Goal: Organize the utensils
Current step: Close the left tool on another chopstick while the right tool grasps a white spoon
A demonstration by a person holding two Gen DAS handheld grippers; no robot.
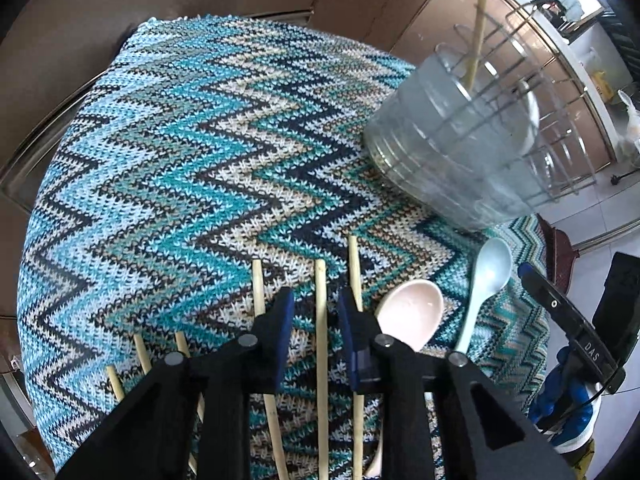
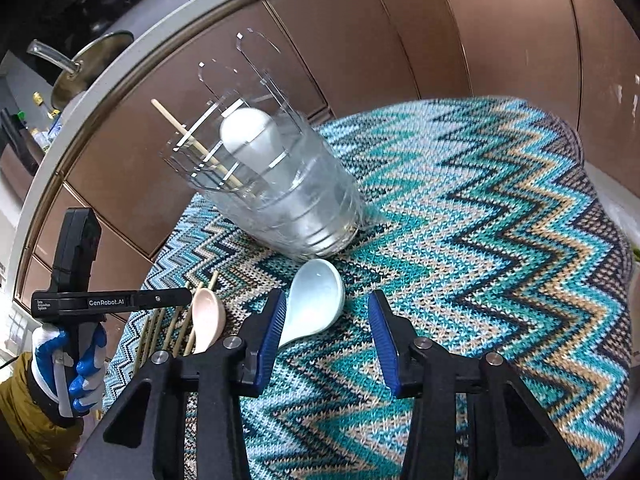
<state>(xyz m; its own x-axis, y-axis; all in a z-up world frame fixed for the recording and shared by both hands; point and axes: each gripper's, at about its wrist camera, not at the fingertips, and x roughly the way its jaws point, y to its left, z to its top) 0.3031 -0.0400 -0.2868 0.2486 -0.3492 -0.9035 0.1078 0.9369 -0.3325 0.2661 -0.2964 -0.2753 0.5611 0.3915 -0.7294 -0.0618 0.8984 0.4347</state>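
Zigzag knitted cloth point(image 1: 168, 152) in teal, blue, beige and black spread over the table; one clear plastic holder point(image 1: 456, 148) standing on it, slotted at the rim, with one chopstick point(image 1: 478, 24) leaning out of it and one white spoon point(image 2: 250, 140) upright inside.

Loose on the cloth: two spoons, one pink spoon point(image 1: 410, 314) and one pale blue spoon point(image 1: 486, 280), lying side by side, apart from each other, near the foot of the holder; a row of loose chopsticks point(image 1: 260, 292) beside the pink spoon, six ends countable in the left wrist view, partly hidden under the tool, so exact count uncertain.

Left gripper point(image 1: 314, 302) pointing steeply down over the chopsticks; jaws narrowly apart, straddling one chopstick point(image 1: 320, 308) that runs up between the blue pads; small gaps visible on both sides of it, so nothing gripped.

Right gripper point(image 2: 328, 312) lowered over the pale blue spoon; jaws roughly half open; spoon bowl just inside the left pad, handle passing under that finger; whether the pad touches it cannot be told; nothing pinched.

Gloved hand point(image 2: 70, 368), blue and white, wrapped round the left tool's handle.
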